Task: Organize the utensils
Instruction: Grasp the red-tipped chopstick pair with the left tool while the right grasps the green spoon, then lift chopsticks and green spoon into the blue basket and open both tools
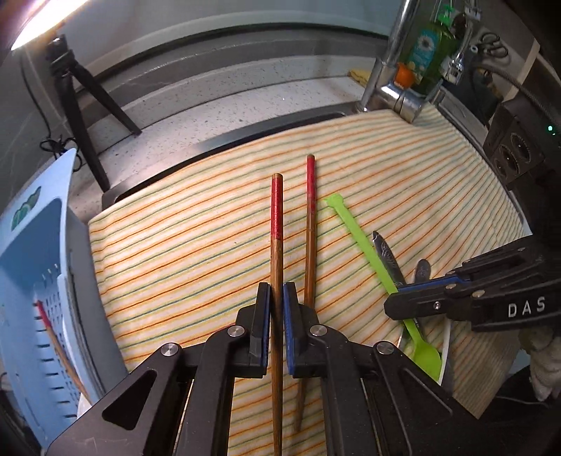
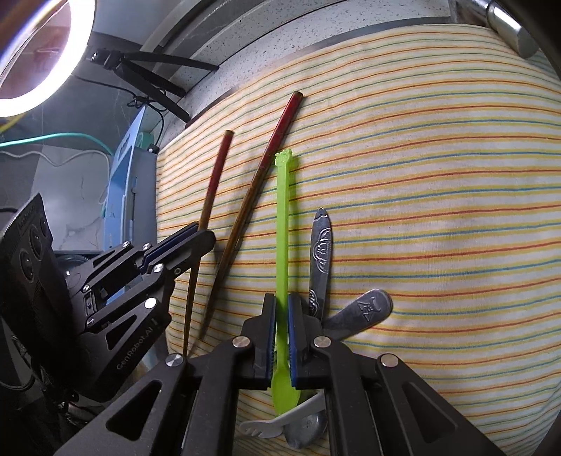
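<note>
Left gripper (image 1: 277, 305) is clenched on one red-tipped chopstick (image 1: 277, 266); right gripper (image 2: 280, 336) is clenched on the green spoon (image 2: 282, 224). I judge the thin shafts may pivot or slip when lifted (narrow pad contact). Its twin chopstick (image 1: 310, 224) lies mid-cloth (image 1: 175, 238). At the cloth's left edge, the blue basket (image 1: 38, 266) holds another chopstick.

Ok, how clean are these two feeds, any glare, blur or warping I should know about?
Left wrist view: a bright lamp blows out the top-left corner, the blue basket at the left edge is smeared, and the striped cloth bows from the fisheye. Right wrist view: a ring light glares top left; the green spoon and both chopsticks stay sharp.
</note>
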Action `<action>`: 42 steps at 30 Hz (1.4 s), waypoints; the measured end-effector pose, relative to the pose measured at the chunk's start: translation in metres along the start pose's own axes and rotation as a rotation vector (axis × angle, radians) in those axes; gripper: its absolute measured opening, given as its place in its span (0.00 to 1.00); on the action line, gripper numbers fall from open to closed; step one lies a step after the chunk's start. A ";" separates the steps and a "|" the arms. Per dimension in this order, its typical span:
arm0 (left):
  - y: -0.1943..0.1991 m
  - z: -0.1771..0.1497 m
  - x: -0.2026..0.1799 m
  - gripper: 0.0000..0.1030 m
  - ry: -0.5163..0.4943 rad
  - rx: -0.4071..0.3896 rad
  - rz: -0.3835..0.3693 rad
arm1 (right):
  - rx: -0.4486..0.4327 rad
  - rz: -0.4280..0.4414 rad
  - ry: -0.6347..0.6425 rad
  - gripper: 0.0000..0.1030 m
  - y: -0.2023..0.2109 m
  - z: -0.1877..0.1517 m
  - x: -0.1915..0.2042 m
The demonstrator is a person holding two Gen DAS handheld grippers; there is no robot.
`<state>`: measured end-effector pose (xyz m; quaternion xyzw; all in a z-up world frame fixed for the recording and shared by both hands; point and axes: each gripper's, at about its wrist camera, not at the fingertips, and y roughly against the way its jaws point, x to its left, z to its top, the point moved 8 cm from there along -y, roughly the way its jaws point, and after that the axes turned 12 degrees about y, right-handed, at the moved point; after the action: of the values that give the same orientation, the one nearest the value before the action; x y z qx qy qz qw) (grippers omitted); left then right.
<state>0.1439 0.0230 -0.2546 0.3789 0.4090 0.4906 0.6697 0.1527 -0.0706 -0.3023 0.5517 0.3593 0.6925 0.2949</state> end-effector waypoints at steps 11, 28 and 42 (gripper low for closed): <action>0.046 0.012 0.005 0.06 0.052 -0.094 -0.051 | -0.112 0.064 0.012 0.06 0.041 0.020 0.023; 0.108 0.003 0.120 0.06 0.236 -0.208 0.064 | -0.108 0.141 0.167 0.06 0.015 0.049 0.132; 0.100 -0.007 0.196 0.06 0.428 -0.214 0.063 | -0.055 0.122 0.256 0.06 -0.056 0.071 0.215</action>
<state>0.1386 0.2365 -0.2013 0.2057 0.4753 0.6211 0.5882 0.1763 0.1462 -0.2199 0.4717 0.3407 0.7833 0.2188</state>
